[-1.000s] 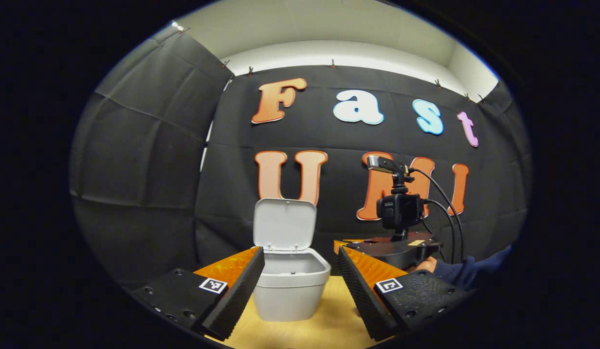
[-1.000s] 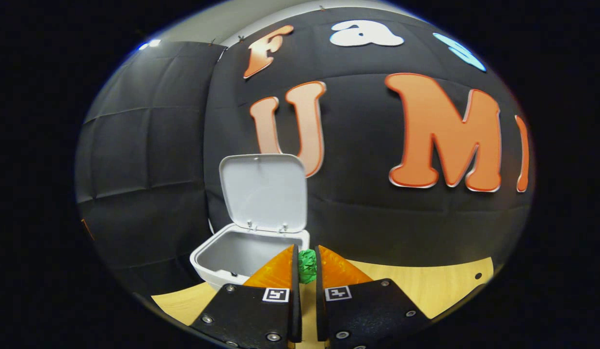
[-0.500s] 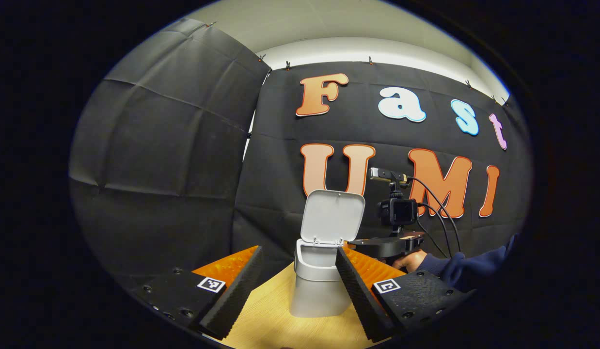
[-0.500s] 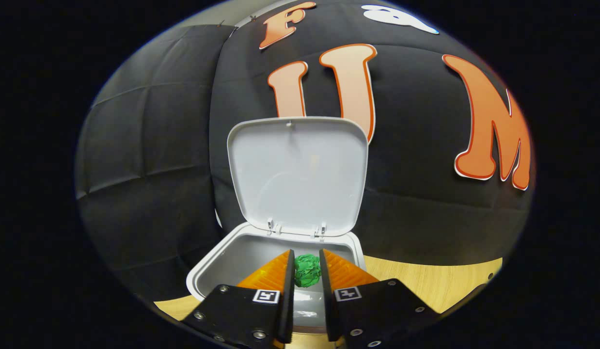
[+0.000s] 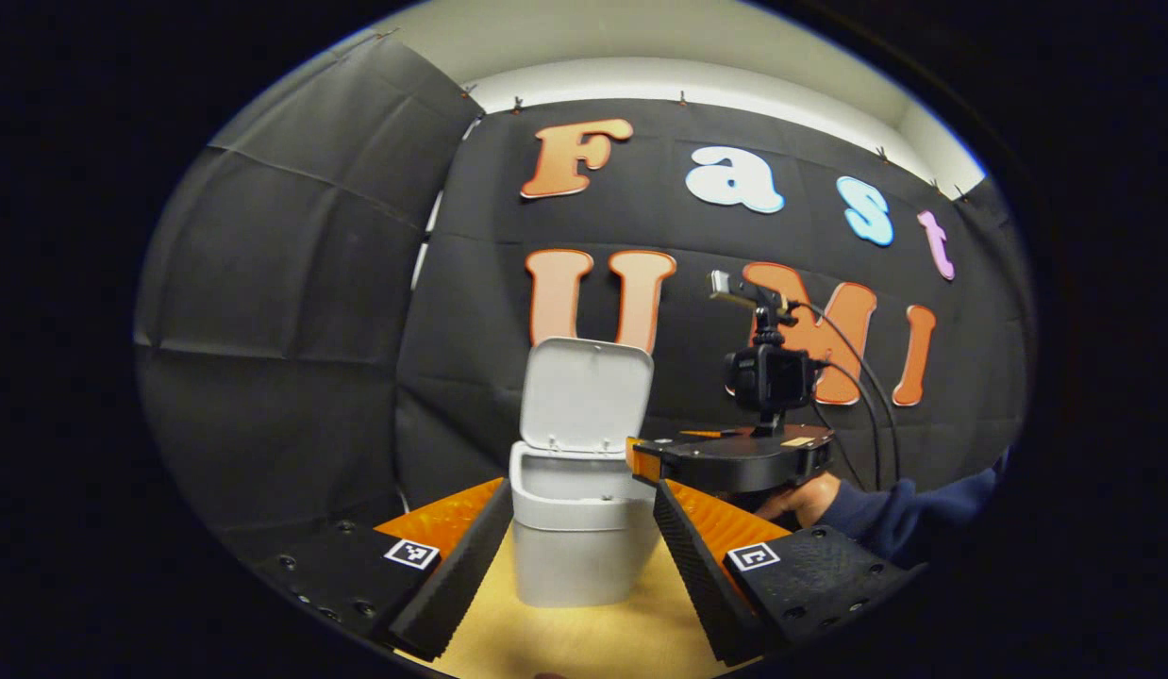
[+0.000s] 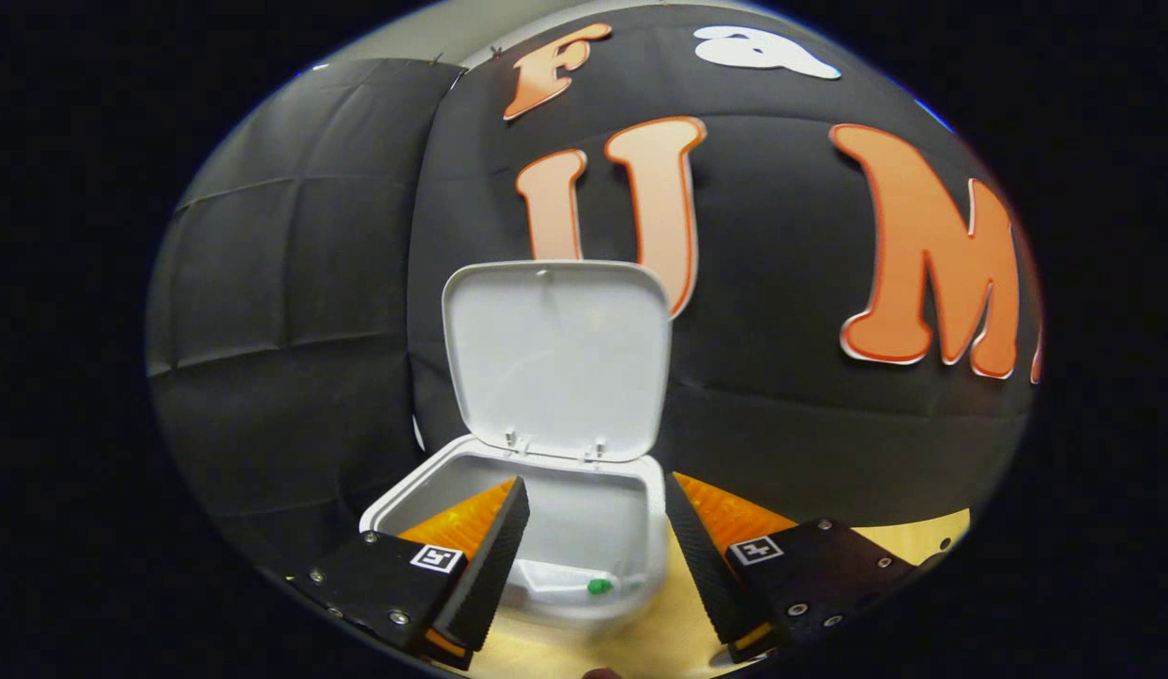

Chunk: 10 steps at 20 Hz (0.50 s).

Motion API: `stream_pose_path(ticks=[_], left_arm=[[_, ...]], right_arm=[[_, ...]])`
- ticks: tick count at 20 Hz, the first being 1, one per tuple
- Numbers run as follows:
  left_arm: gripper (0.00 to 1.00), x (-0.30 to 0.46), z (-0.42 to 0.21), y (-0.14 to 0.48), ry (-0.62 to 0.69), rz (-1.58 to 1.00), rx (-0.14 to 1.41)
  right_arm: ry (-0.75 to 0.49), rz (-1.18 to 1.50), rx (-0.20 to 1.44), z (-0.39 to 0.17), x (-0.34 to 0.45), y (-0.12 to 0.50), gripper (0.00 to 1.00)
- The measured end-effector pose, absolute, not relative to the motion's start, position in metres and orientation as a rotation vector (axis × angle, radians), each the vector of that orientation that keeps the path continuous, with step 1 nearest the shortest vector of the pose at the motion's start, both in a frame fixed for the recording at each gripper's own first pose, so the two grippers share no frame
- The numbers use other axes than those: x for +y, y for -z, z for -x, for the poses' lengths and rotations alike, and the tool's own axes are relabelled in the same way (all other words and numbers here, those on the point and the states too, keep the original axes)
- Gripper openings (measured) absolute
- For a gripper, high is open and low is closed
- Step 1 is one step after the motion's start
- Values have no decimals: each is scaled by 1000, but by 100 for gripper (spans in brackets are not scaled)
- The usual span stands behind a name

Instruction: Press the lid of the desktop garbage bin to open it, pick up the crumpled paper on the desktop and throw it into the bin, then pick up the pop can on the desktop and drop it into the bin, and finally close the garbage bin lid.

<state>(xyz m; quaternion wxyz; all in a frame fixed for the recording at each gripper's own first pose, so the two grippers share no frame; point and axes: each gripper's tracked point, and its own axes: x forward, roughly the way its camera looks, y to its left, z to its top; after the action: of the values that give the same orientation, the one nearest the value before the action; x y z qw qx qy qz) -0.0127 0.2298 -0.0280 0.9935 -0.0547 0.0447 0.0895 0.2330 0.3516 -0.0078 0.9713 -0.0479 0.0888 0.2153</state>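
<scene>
no readable text (finger tags [image 5: 412,554]: coded squares)

Open bin mouth [image 6: 641,490] below spread right gripper [image 6: 593,528], upright lid [image 6: 556,358] behind; table apparently bare around.

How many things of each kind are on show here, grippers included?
Grippers: 2, the left gripper and the right gripper, both open
Bins: 1, the grey garbage bin with its lid up
Crumpled paper: 1, a green bit low inside the bin
Tables: 1, the wooden table
Total: 5
</scene>
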Motion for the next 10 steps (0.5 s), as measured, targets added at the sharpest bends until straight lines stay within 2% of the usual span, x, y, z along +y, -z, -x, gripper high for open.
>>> stream_pose_path(ticks=[2,10], left_arm=[[95,186,-4,58,-83,130,123],[95,38,-63,189,193,50,298]], right_arm=[[-370,92,152,-219,296,-3,89],[17,88,132,-174,59,-20,93]])
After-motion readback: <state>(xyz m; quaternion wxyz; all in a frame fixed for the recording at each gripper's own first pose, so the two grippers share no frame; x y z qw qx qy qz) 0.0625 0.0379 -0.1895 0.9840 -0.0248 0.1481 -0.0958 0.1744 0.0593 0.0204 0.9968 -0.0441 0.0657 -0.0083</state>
